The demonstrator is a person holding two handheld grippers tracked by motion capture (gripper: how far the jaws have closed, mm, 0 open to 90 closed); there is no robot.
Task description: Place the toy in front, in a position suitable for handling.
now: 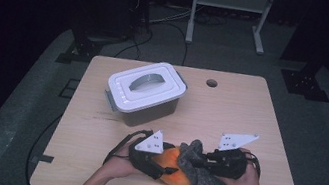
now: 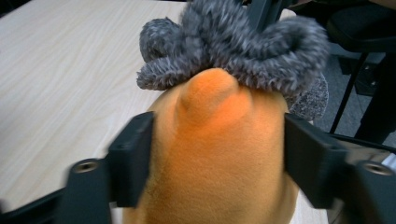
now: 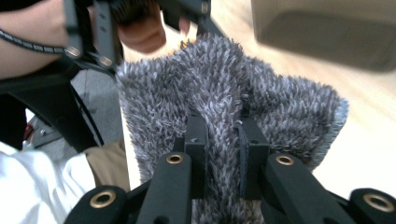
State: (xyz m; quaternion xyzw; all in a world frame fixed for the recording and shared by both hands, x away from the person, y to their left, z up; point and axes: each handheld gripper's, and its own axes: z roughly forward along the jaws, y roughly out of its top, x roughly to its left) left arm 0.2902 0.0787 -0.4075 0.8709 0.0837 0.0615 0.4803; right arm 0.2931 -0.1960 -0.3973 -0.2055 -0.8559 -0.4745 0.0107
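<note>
Pale wooden table (image 1: pixel 95 131): left gripper (image 2: pixel 219 154) clamps the orange plush toy (image 2: pixel 215 154), right gripper (image 3: pixel 223 154) pinches the grey fuzzy cloth (image 3: pixel 219 102); next, probably peel the cloth off while bracing the toy

The shaggy grey fleece cloth (image 3: pixel 224 102) looked rough and matt. The orange plush toy (image 2: pixel 219 154) appeared smooth-napped; the pale wood-grain table (image 1: pixel 230 108) was matt.

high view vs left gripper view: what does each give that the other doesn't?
High view alone: the white lidded box, the table's cable hole, and the right gripper shut on the grey fuzzy cloth. Left gripper view alone: a close look at the left gripper squeezing the orange plush from both sides. Both: plush, cloth and wooden table.
</note>
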